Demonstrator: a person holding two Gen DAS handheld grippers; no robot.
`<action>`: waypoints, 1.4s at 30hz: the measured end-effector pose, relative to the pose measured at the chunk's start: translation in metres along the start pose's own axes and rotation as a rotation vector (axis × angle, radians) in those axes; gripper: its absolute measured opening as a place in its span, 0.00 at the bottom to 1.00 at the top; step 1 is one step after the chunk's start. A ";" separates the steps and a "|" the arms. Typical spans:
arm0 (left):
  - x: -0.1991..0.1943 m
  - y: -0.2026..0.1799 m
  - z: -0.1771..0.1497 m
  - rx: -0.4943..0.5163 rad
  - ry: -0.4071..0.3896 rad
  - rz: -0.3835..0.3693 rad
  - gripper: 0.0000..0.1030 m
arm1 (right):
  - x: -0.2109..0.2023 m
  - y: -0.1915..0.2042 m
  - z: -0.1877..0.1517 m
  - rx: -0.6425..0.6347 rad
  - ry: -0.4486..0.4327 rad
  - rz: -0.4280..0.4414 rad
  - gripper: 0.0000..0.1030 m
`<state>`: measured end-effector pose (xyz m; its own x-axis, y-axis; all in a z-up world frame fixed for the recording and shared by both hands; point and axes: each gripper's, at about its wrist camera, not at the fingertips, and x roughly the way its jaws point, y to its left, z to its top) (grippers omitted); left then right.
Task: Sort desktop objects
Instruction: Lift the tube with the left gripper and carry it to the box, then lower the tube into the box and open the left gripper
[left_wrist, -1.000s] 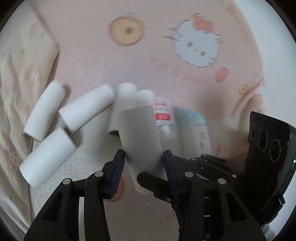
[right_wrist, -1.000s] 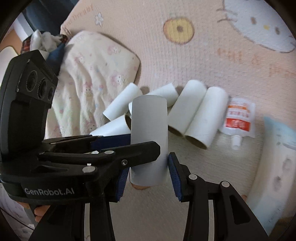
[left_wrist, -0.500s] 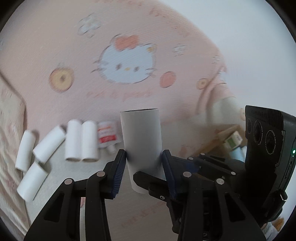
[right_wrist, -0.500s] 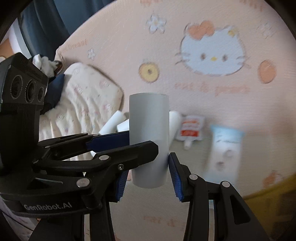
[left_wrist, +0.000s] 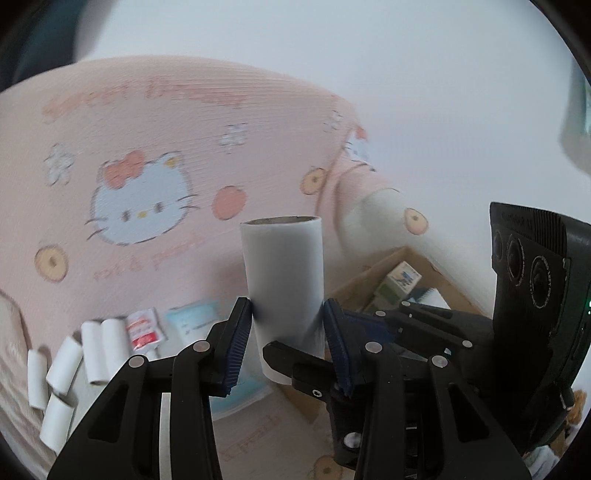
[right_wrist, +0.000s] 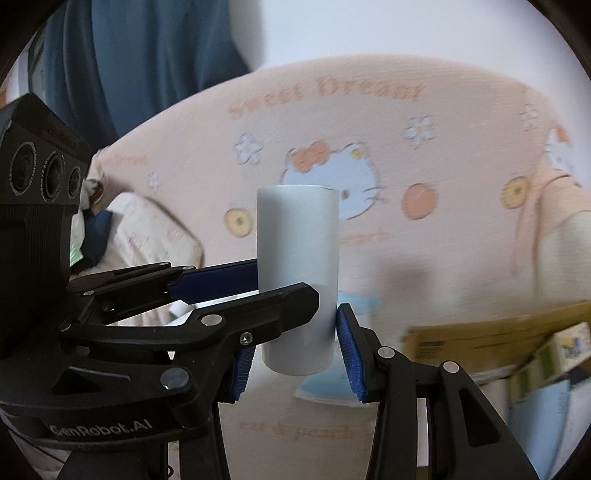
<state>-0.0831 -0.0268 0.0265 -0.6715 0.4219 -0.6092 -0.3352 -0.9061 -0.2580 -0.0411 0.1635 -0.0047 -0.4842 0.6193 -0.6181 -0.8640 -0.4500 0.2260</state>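
Gripping one upright cardboard tube between them above the bed, left tongs and right tongs near the cardboard box; five tubes, two sachets unsorted.

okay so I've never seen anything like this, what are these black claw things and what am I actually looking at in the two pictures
Those black claws are handheld grippers: a person holds one in each hand, and each carries a wide-angle camera looking forward along its two fingers. One picture comes from the left gripper, the other from the right gripper, so each also sees the other's black body at its edge. Both are closed on the same white cardboard tube, held upright above a pink cartoon-cat blanket. Lying on the blanket at lower left are more white tubes, a small red-and-white sachet and a pale blue packet. To the right is an open cardboard box with small cartons inside.
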 end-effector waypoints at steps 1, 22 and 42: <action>0.004 -0.008 0.003 0.019 0.003 -0.008 0.43 | -0.005 -0.005 0.001 0.003 -0.001 -0.015 0.38; 0.138 -0.096 0.004 0.073 0.406 -0.176 0.42 | -0.029 -0.142 -0.042 0.136 0.261 -0.160 0.38; 0.194 -0.075 -0.009 -0.039 0.595 -0.165 0.14 | 0.020 -0.176 -0.072 0.164 0.573 -0.205 0.34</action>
<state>-0.1820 0.1223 -0.0792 -0.1251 0.4773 -0.8698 -0.3711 -0.8355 -0.4052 0.1114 0.2089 -0.1117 -0.1949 0.2187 -0.9561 -0.9633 -0.2261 0.1446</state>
